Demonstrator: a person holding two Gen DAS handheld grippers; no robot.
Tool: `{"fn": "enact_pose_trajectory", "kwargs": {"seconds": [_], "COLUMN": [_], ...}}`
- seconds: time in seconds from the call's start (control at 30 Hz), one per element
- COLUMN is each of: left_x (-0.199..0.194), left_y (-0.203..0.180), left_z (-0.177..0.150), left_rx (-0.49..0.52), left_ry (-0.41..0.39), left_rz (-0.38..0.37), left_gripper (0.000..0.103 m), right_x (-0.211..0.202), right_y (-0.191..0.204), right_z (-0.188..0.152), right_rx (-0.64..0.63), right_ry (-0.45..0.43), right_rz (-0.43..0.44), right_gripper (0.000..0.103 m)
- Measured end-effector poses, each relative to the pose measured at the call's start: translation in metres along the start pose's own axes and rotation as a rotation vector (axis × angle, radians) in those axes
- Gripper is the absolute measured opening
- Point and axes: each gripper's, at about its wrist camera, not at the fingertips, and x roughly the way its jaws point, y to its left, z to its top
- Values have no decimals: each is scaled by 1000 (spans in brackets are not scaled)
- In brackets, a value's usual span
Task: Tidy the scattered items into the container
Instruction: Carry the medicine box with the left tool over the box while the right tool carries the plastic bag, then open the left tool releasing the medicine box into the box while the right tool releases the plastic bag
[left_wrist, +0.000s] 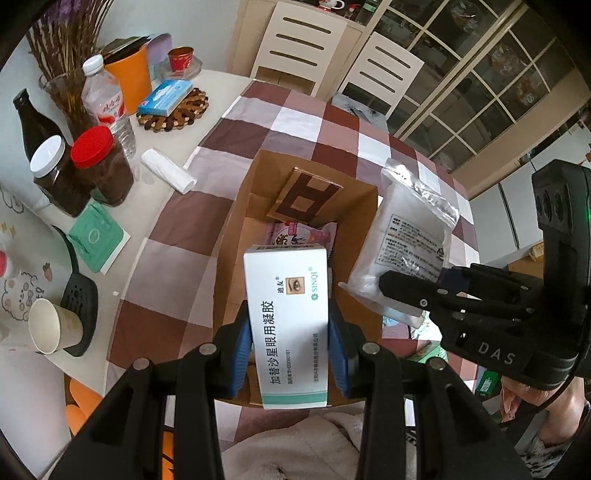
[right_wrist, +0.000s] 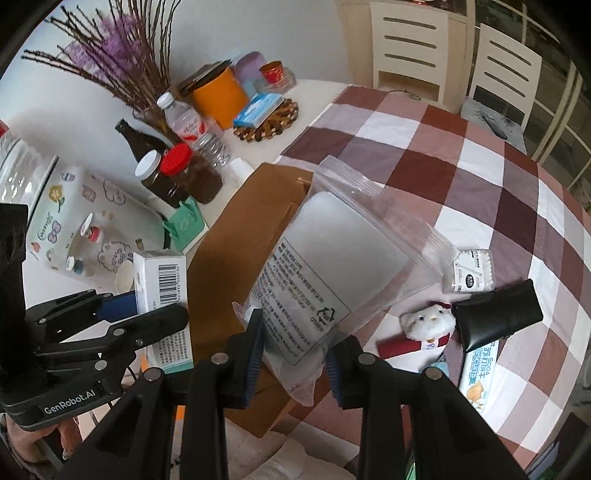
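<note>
Two claws, both loaded — the left claw (left_wrist: 290, 343) is clamped on a white medicine box (left_wrist: 287, 325), held right over the open cardboard box (left_wrist: 236, 236) on the checkered surface (left_wrist: 177, 229). A pink packet (left_wrist: 295, 236) already sits inside the cardboard box. The right claw (right_wrist: 293, 354) is pinching a clear zip bag (right_wrist: 332, 254) with something white in it, up just beside the cardboard box's right edge. Off to the right on the surface: a cotton swab tub (right_wrist: 474, 271), a small plush toy (right_wrist: 428, 321), a black pouch (right_wrist: 496, 317) and a biscuit pack (right_wrist: 478, 373) — the pouch lies partly over the biscuit pack.
</note>
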Motion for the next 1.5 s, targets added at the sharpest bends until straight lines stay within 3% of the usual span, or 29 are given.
{"fn": "enact_pose_trajectory", "kwargs": {"seconds": [1.5], "left_x": [29], "left_y": [7], "left_z": [13], "left_rx": [-17], "left_ry": [74], "left_rz": [2], "left_gripper": [38], "right_x": [41], "right_y": [7], "right_z": [16], "right_rx": [-77], "right_ry": [133], "right_rz": [12], "right_gripper": [32]}}
